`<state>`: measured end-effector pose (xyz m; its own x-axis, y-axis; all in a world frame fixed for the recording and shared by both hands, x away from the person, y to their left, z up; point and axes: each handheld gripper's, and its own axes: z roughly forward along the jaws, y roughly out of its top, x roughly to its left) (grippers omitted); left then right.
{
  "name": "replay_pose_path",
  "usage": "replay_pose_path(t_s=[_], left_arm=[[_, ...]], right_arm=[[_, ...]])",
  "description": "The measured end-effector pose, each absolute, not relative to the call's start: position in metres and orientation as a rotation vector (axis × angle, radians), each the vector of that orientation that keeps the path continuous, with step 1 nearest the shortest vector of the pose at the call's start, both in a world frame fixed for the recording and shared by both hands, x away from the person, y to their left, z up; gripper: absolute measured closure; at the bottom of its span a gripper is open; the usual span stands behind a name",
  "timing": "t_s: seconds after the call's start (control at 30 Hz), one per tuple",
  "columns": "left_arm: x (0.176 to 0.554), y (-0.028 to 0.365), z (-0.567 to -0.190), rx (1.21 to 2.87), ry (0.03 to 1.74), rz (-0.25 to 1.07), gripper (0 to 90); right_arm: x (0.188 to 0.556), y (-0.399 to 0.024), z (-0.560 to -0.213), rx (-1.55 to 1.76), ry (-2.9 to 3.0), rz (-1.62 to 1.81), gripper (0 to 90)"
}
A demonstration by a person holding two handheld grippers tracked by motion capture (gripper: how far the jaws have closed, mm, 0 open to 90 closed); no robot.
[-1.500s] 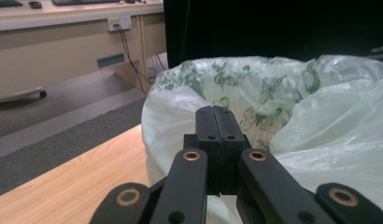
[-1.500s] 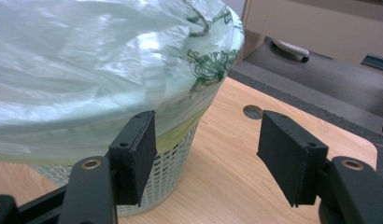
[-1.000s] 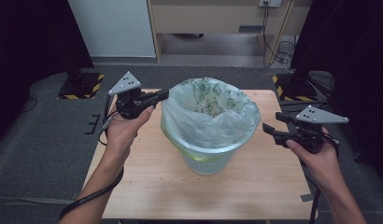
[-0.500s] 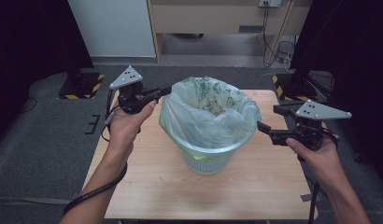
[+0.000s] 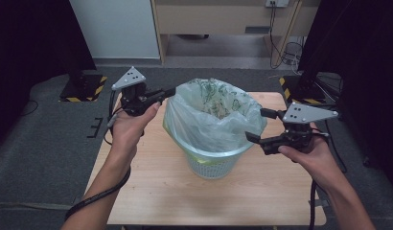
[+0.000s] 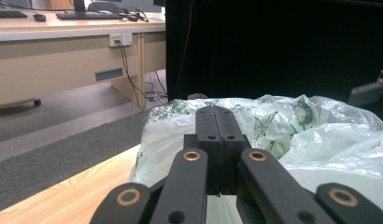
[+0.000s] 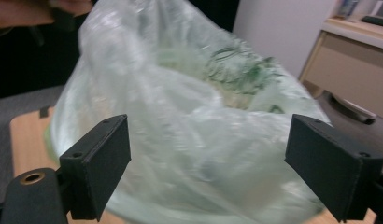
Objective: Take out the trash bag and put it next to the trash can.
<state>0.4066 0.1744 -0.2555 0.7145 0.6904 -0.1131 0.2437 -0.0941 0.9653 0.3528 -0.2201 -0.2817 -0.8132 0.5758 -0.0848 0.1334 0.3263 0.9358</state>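
Where things are: While the small white basket point(image 5: 211, 165) stands in the middle of the wooden table point(image 5: 151, 191), a thin see-through bag point(image 5: 211, 120) with green leaf prints sits in it and puffs up high above the rim.
Around: A grey floor lies past the table, with a pale desk point(image 6: 54, 70) and hanging cables behind it. Dark curtains stand at both sides.
In the way: The puffy bag is between the two grippers, so each one sees mostly plastic in front of it.
Left gripper point(image 5: 168, 92): Its jaws are pressed tight together at the top left edge of the bag. It may be pinching a bit of the plastic, but the closed jaws hide that spot, so it is hard to tell.
Left hand point(image 5: 130, 127): It is held up beside the bag, with the gripper pointing level toward it.
Right gripper point(image 5: 259, 125): Its jaws have just been opening and now stand wide apart. The bag is in front of them, and the pads do not press on it.
Right hand point(image 5: 307, 151): It is at the right side of the basket, with the gripper pointing left at the bag.
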Motion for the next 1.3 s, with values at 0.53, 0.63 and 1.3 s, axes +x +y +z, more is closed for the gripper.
replay_pose_path(t_s=[0.53, 0.63, 1.3], left_arm=[[0.407, 0.169, -0.26, 1.657, 0.751, 0.398, 90.0], [0.407, 0.166, -0.261, 1.662, 0.746, 0.392, 90.0], [0.403, 0.151, -0.258, 1.68, 0.706, 0.374, 90.0]], right_arm=[[0.356, -0.206, -0.278, 0.546, 2.202, 1.374, 89.9], [0.356, -0.208, -0.271, 0.556, 2.179, 1.397, 90.0], [0.364, -0.191, -0.234, 0.565, 2.1, 1.523, 90.0]])
